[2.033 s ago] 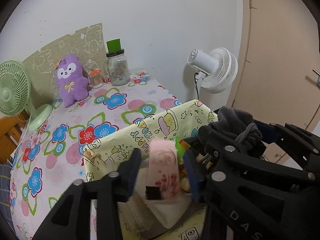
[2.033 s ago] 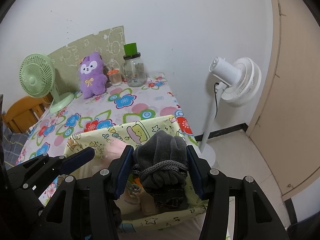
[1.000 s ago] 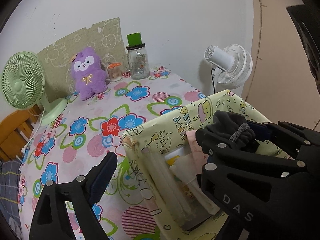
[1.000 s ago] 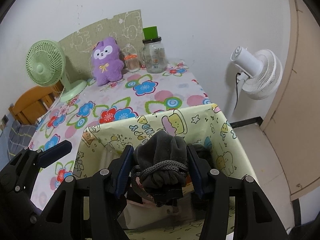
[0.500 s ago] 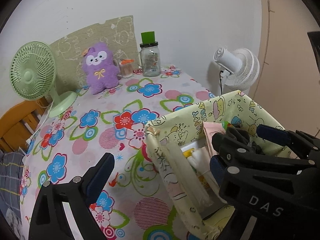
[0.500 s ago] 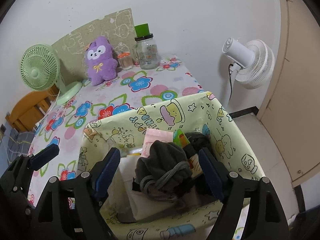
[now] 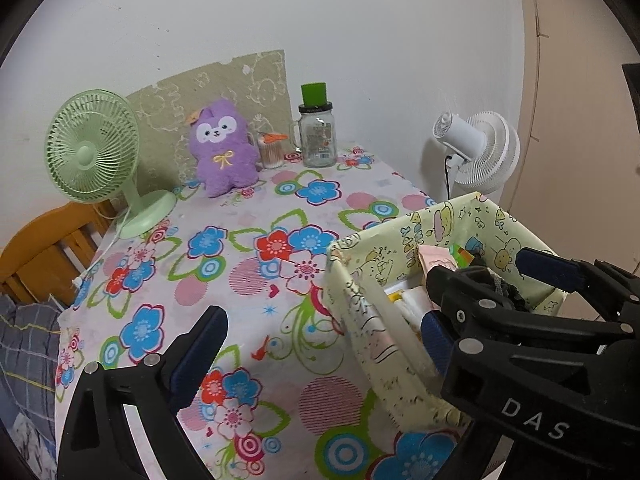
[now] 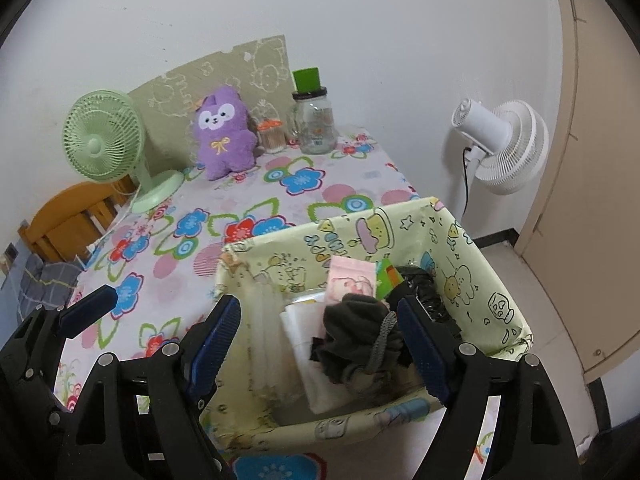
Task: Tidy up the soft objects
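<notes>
A pale yellow cartoon-print fabric bin (image 8: 460,276) stands at the table's near right corner; it also shows in the left wrist view (image 7: 360,288). A dark grey drawstring pouch (image 8: 356,340) lies inside it, beside a pink packet (image 8: 352,280) and white folded items. My right gripper (image 8: 320,344) is open and empty, its jaws spread over the bin. My left gripper (image 7: 320,344) is open and empty above the tablecloth, left of the bin. A purple plush toy (image 7: 222,148) sits upright at the table's back; it also shows in the right wrist view (image 8: 224,134).
A green desk fan (image 7: 96,156) stands at the back left. A glass jar with a green lid (image 7: 316,136) and a small toothpick jar (image 7: 270,150) stand beside the plush. A white floor fan (image 8: 504,144) stands right of the table. A wooden chair (image 7: 44,248) is at left.
My right gripper has opened and let go of the grey pouch, which now lies in the bin. My left gripper has let go of the pink packet and drawn back to the left.
</notes>
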Tool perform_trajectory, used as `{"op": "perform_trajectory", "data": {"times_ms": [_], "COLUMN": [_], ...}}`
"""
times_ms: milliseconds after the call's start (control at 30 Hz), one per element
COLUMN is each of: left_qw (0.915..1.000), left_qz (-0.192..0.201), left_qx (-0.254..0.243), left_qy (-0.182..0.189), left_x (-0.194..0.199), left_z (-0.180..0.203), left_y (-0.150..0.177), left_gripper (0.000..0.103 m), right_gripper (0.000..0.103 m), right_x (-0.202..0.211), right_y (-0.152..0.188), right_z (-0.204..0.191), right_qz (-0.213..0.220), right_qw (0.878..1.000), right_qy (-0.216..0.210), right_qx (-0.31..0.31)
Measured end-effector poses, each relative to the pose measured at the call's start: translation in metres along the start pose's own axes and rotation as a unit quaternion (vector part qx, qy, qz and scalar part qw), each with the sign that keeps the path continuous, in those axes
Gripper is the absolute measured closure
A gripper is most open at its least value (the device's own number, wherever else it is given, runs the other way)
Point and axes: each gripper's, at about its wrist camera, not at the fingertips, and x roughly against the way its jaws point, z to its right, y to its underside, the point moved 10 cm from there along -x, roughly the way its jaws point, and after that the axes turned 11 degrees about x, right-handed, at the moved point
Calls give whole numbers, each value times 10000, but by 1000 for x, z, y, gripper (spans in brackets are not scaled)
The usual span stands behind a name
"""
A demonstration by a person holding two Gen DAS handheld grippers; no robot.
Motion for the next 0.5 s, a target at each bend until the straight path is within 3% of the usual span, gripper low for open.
{"op": "perform_trajectory", "data": {"times_ms": [500], "left_qw": [9993], "left_qz": [295], "left_qx": [145], "left_qy": [-176], "left_x": [44], "left_z": [-46], "left_y": [5], "left_gripper": [0], "right_gripper": [20], "right_x": [33], "right_y": [-1], "right_z": [-51], "right_qz": [325], "right_qw": [9992], "right_qy": [-178], "right_qx": [167]}}
